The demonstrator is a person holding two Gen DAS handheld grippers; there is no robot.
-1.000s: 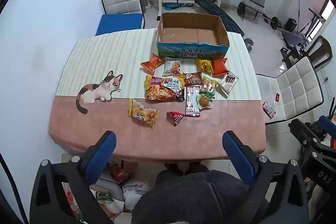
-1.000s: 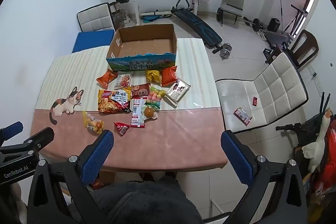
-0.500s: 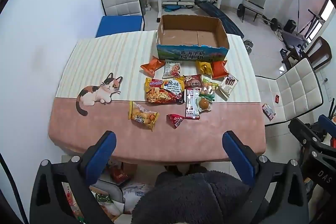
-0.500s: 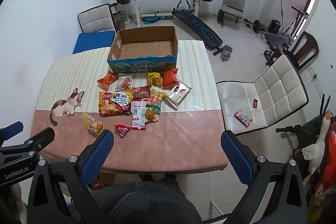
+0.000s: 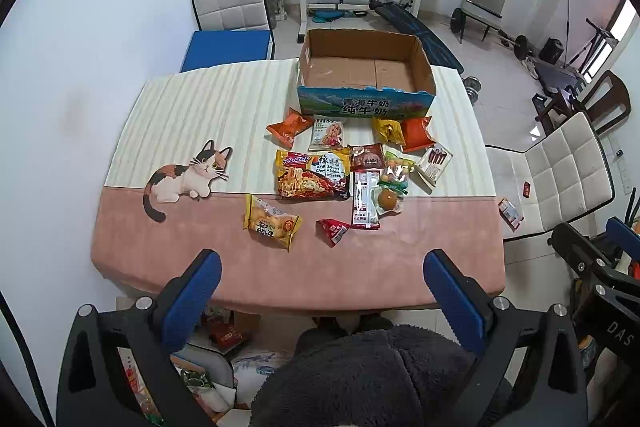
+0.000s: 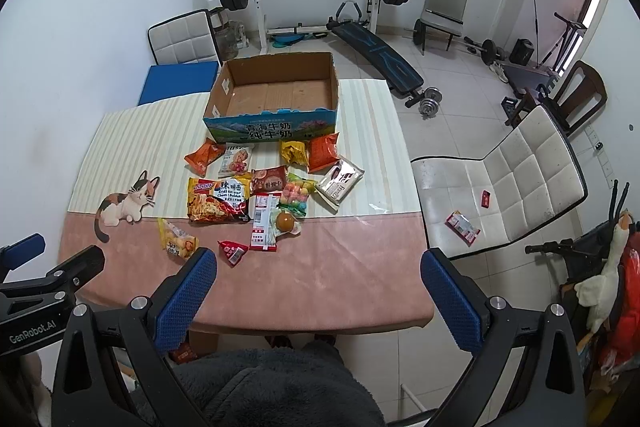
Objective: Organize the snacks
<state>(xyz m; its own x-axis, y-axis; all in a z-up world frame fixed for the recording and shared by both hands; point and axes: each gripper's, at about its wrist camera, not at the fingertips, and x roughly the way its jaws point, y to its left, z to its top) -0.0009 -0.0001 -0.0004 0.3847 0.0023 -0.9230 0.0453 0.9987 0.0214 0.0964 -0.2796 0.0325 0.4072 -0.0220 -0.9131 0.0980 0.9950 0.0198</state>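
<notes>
A: Where do the snacks lie?

B: In a loose cluster on the table (image 5: 168, 259), just in front of the open cardboard box (image 5: 366, 103), which stands on the striped half of the cloth with nothing inside it. Nearest the box sit an orange chip bag (image 5: 290, 128), a white packet with a dog picture (image 5: 329, 134), a yellow packet (image 5: 387, 131) and a second orange bag (image 5: 416, 133).

A: And further forward?

B: The big ramen noodle packet (image 5: 313, 174) lies in the middle, with a dark red packet (image 5: 366, 157) and a bag of coloured candies (image 5: 396, 171) to its right. A long white-and-red wrapper (image 5: 365, 201) and a wrapped brown egg (image 5: 388, 200) touch each other at the edge of the pink half. A yellow bread packet (image 5: 271, 223) and a small red sachet (image 5: 333, 231) lie apart, closest to the person.

A: The grippers?

B: The left gripper (image 5: 320, 279) hangs above the near table edge, blue pads spread wide, gripping nothing. The right gripper (image 6: 318, 281) does the same, fingers wide apart and empty; its left pad (image 6: 184, 295) overlaps the yellow bread packet in that view. A dark fleecy sleeve (image 5: 360, 375) fills the bottom.

A: Anything else?

B: A printed cat (image 5: 184, 179) on the cloth, and a white padded chair (image 6: 504, 187) right of the table with two small packets on its seat.
</notes>
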